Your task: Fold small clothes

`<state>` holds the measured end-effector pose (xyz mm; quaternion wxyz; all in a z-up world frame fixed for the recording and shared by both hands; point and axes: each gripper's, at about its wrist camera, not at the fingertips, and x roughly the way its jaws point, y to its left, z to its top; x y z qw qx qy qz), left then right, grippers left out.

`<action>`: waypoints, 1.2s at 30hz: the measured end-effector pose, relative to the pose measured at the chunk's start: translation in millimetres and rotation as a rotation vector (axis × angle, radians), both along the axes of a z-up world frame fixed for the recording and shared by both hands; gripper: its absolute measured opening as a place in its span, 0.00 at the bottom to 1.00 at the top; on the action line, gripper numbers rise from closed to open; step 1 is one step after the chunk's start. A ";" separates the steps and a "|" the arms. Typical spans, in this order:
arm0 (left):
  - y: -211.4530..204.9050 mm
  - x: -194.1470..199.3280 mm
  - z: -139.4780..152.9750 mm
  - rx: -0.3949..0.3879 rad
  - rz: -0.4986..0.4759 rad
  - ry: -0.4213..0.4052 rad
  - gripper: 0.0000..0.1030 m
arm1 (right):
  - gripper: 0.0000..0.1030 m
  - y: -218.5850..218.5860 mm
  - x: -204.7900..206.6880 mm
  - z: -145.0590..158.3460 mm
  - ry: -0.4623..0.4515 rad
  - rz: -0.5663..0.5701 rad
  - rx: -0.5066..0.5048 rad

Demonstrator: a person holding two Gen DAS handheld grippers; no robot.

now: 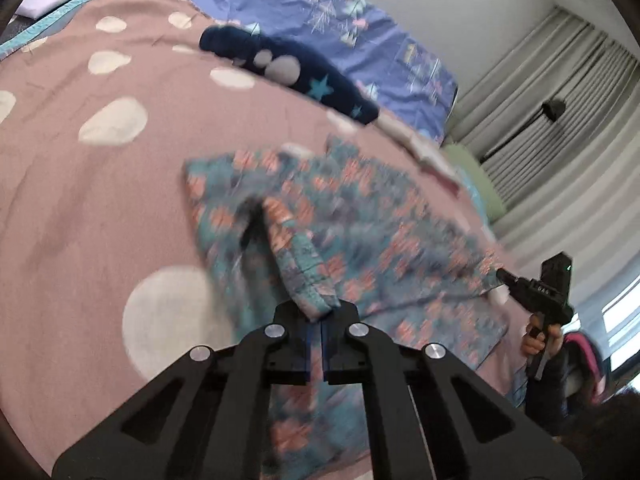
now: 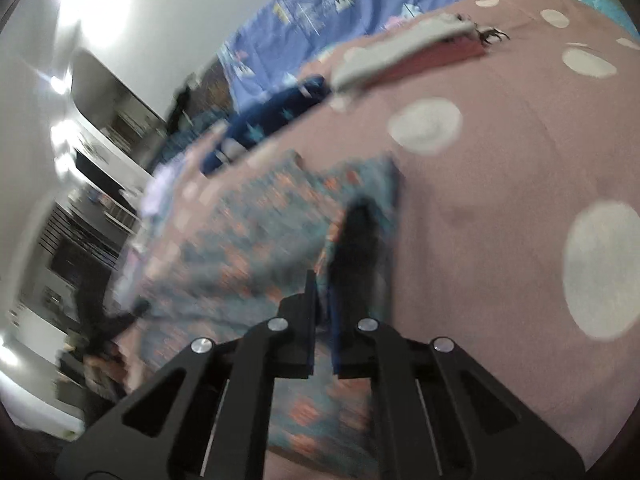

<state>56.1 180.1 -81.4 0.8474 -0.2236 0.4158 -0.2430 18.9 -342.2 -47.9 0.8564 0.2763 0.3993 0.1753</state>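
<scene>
A small teal garment with orange flowers (image 1: 360, 232) lies spread on the pink spotted blanket (image 1: 100, 200). My left gripper (image 1: 318, 316) is shut on a corner of the garment and lifts it into a ridge. My right gripper shows at the right of the left wrist view (image 1: 502, 276), pinching the garment's opposite edge. In the right wrist view the right gripper (image 2: 322, 304) is shut on a fold of the same garment (image 2: 256, 248). The left gripper (image 2: 140, 308) shows there as a blurred dark shape at the garment's far edge.
A dark blue garment with stars (image 1: 288, 68) lies further back on the blanket, also in the right wrist view (image 2: 264, 120). A white and pink folded piece (image 2: 404, 60) lies beside it. A purple patterned sheet (image 1: 340, 20) runs along the wall. Curtains (image 1: 560, 100) hang at right.
</scene>
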 end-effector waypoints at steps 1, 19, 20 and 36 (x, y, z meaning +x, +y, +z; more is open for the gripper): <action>1.0 5.8 8.0 -0.017 0.015 -0.015 0.02 | 0.05 -2.2 8.9 7.8 -0.019 -0.013 0.033; -1.8 135.4 -18.5 0.145 0.125 0.100 0.56 | 0.37 1.7 132.5 -9.2 0.077 -0.032 -0.179; -5.5 136.6 -22.9 0.168 0.117 0.106 0.56 | 0.37 5.4 136.7 -14.1 0.088 -0.023 -0.198; -3.3 133.2 44.3 0.167 0.134 -0.134 0.04 | 0.07 8.8 143.4 38.6 -0.106 -0.036 -0.133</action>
